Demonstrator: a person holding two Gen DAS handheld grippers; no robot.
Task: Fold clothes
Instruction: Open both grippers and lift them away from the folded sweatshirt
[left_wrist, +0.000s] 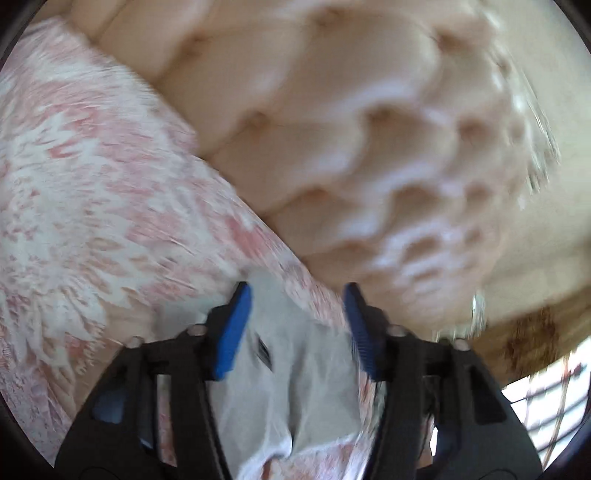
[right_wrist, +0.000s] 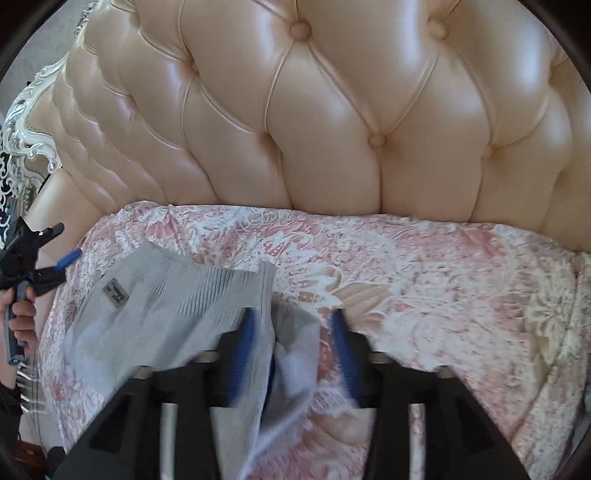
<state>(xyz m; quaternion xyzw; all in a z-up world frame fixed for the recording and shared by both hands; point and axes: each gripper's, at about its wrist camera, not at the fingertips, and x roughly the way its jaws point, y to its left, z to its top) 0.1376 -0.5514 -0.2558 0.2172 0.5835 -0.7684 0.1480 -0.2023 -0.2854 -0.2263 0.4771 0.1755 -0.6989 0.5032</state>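
Though a small dark label shows on the grey garment, its writing is unreadable. Left gripper and right gripper: fingers spread, cloth between, nothing clamped. Left view blurred.

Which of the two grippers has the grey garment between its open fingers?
The right gripper: the grey garment lies between its open blue fingers. The left gripper, at the bed's left edge, is off the cloth.

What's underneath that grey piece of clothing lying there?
The grey garment lies on a pink-and-white floral bedspread, which shows all around it, in front of the tufted headboard. Whatever lies directly beneath the cloth, or under the spread, is covered.
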